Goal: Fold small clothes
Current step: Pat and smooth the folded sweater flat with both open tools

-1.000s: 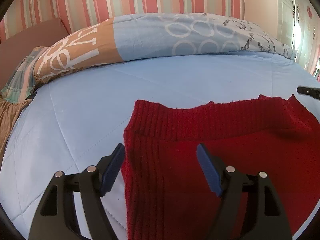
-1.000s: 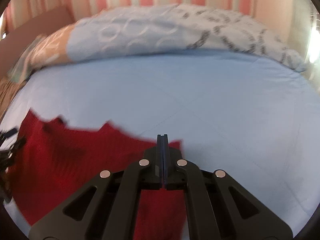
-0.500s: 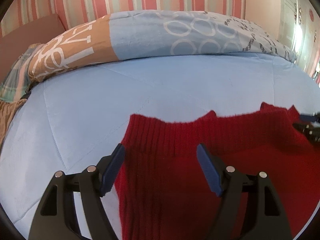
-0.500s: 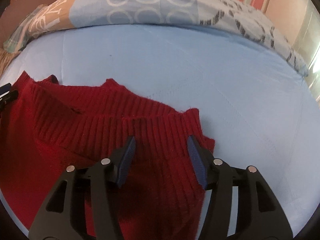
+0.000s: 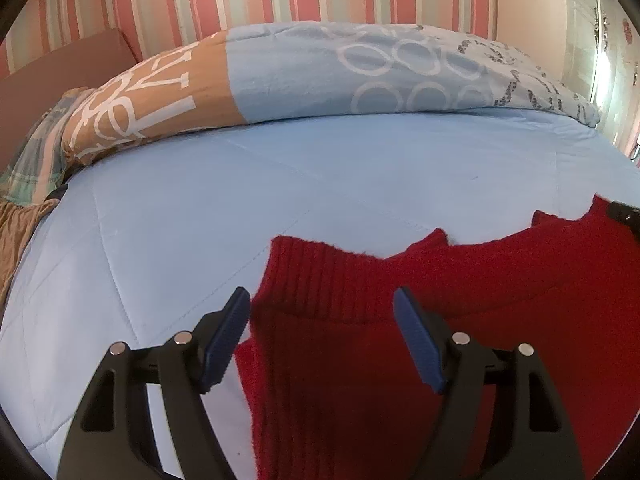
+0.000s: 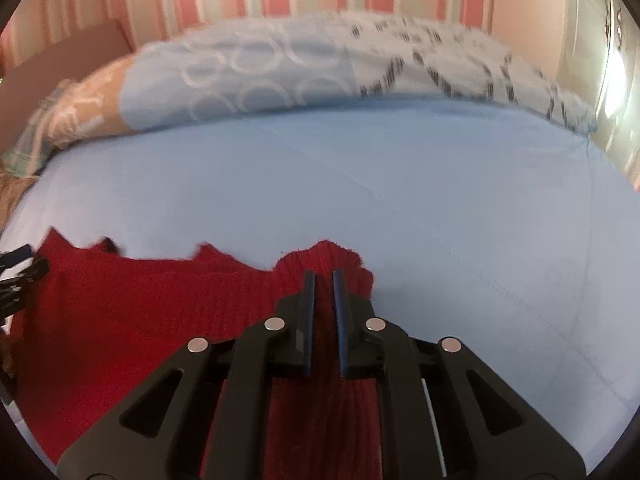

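A slip could happen here. Only a small bunch of the ribbed edge is pinched by the right gripper (image 6: 323, 276), near the tip of its blue pads. If the red sweater (image 5: 420, 320) is pulled up fast, the soft knit could slide out and drop. The other corner is not held yet, so a lift from one side alone could drag the sweater crooked across the blue bed cover (image 5: 280, 184) and bunch it up.

The left gripper (image 5: 322, 312) is pointed down at a slant toward the bed. Its jaws are spread wide and nothing is gripped; the sweater's ribbed corner lies between and below them, at about 12 o'clock from the pads. The right gripper is also tipped down at a slant. Its jaws are almost shut, with a fold of red knit squeezed between them.

The sweater lies flat on the bed cover, low in both views. The patterned quilt (image 5: 360, 76) is piled far off at 12 o'clock.
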Demonstrator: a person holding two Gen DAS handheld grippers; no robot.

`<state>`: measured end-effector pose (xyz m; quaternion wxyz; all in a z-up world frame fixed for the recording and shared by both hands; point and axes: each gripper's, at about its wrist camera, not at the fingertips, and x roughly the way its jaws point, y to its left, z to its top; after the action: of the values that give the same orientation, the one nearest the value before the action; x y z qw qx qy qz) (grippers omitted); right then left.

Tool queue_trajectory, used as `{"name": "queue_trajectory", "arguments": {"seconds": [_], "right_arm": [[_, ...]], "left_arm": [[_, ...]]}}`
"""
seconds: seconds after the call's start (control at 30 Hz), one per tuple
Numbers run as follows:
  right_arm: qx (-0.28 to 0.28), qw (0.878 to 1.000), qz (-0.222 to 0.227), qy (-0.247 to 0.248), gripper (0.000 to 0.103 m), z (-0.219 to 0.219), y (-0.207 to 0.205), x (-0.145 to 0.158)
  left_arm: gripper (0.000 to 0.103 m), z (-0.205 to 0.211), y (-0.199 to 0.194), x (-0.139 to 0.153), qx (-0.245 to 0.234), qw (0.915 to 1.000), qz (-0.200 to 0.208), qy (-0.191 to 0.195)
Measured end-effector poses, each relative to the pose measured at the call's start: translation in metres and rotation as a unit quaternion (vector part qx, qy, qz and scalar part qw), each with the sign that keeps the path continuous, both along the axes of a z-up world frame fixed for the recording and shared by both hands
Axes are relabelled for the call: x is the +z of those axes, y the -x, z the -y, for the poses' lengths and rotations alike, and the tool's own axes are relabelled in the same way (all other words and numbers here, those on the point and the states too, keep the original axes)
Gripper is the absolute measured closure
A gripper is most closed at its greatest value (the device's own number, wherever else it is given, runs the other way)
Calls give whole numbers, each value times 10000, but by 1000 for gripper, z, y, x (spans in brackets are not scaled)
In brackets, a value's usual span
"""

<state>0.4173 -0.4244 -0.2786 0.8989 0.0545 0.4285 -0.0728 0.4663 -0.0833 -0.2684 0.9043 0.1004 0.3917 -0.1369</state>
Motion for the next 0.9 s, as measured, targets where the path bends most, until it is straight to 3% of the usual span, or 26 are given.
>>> {"name": "queue_trajectory", "arguments": {"seconds": [0.07, 0.13, 0.17, 0.2, 0.23, 0.33, 0.5, 0.6, 0.8, 0.9], "right_arm": [[-26, 9986, -486, -227, 88, 4, -10, -18], [67, 9990, -353, -277, 76, 1, -2, -13], [89, 9994, -169, -274, 55, 1, 8, -2], [50, 9997, -12, -224, 43, 1, 16, 6], [-10, 9998, 194, -100, 43, 0, 29, 18], [135, 9998, 144, -99, 43, -15, 49, 22], [568, 9979, -182, -249, 43, -51, 58, -11], [399, 9981, -51, -469, 44, -36, 65, -25], [-55, 9908, 213, -1332, 51, 18, 83, -27], [134, 9942, 409, -989, 48, -6, 94, -4]], "left_arm": [[28, -1, -1, -2, 32, 10000, -29, -10], [28, -1, -1, -1, 35, 10000, -3, -64], [28, -1, 0, 0, 33, 9999, 36, -106], [28, -1, 3, 2, 28, 9998, 95, -162], [28, -2, 4, 3, 27, 9998, 119, -169], [26, -6, 9, 7, 12, 9999, 113, -72], [25, -5, 18, -3, -58, 9997, 15, -252], [25, -12, 16, -17, -14, 9993, -91, -349], [24, -39, 12, -19, 299, 9991, -305, 29], [25, -33, 32, -2, 235, 9996, -27, -174]]}}
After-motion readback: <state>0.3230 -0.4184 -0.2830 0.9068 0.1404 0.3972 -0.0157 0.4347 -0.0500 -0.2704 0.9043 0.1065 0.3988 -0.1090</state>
